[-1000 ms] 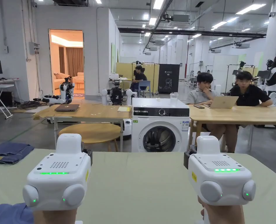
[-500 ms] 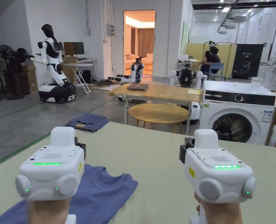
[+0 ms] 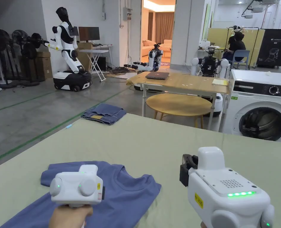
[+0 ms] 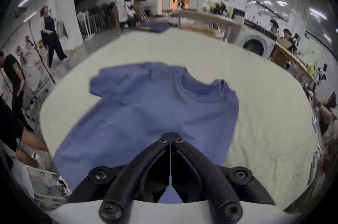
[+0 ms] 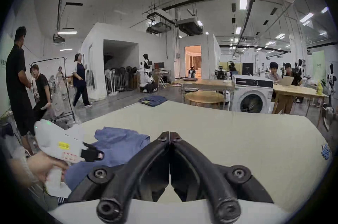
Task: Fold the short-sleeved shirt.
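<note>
A blue short-sleeved shirt [image 3: 128,196] lies spread on the pale green table [image 3: 154,142], collar toward the far side, at the near left. In the left gripper view the shirt [image 4: 155,109] lies just beneath my left gripper [image 4: 170,138], whose jaws are shut with nothing between them. Its white housing [image 3: 76,187] hovers over the shirt's middle, held by a hand. My right gripper [image 5: 169,134] is shut and empty too, above bare table [image 5: 219,127] to the right of the shirt [image 5: 118,138]. Its housing [image 3: 226,190] sits at the near right.
Folded jeans [image 3: 104,113] rest at the table's far left corner. Beyond the far edge stand a round wooden table [image 3: 178,104], a wooden desk [image 3: 178,81] and a washing machine [image 3: 261,104]. Several people [image 5: 78,79] move about on the left. A small blue item [image 5: 326,152] lies at the table's right edge.
The head camera has swung left and down, bringing the shirt into view. My left gripper has dropped and turned over the shirt. The right gripper stays held up at the right.
</note>
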`<state>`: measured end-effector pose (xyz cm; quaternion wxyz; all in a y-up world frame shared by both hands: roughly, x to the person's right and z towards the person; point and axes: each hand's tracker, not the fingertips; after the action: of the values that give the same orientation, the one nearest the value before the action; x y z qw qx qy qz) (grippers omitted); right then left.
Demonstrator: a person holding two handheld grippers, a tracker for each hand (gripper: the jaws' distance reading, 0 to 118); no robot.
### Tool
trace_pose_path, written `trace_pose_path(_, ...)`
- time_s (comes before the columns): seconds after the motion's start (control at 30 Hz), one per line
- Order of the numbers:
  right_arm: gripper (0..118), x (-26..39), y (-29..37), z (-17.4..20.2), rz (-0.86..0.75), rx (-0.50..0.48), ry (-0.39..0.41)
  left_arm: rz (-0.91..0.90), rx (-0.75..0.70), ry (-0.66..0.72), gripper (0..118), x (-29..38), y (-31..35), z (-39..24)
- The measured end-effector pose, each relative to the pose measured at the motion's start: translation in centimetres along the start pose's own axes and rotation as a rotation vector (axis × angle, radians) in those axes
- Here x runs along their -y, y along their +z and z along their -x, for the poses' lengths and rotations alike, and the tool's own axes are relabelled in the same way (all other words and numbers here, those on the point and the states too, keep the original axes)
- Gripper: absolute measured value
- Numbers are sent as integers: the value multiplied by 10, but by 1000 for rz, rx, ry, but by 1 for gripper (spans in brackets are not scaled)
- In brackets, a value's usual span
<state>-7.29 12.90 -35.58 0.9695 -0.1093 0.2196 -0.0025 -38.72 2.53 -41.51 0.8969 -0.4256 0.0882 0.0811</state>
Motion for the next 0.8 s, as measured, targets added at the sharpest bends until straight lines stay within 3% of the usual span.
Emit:
trace_pose_path(0.03, 0, 3, -6, -1, 11, -7, -3, 20, -9, 7, 3, 0, -18, -4)
trace_pose_path(0.13, 0, 11, -21, 0, 43, -6, 15, 56, -48, 51, 87, -6, -62, -13)
trace_pose_path(0.17, 0, 14, -25, 1, 50, -4, 24, 64, -38, 58, 98, -4, -71, -14)
trace_pose_path(0.4, 0, 32, -43, 2, 107, -14, 43, 148, -45, 58, 101, 13, -120, -22)
trace_pose_path(0.47, 0, 33, -43, 1, 113, -16, 39, 134, -56, 20, 99, 16, -114, -25)
trace_pose_path(0.5, 0, 33, -41, -1, 111, -13, 37, 137, -57, 21, 84, 14, -110, -25)
trace_pose_path(0.53, 0, 33, -38, -2, 109, -10, 35, 125, -54, 7, 55, 13, -105, -25)
trace_pose_path(0.57, 0, 32, -35, -4, 107, -10, 31, 83, -75, -32, 15, 12, -101, -26)
trace_pose_path(0.6, 0, 30, -31, -7, 104, -7, 27, 56, -110, -56, 3, 11, -98, -26)
trace_pose_path(0.8, 0, 18, 1, -29, 67, 31, 4, 3, -33, -45, 3, 13, -74, -28)
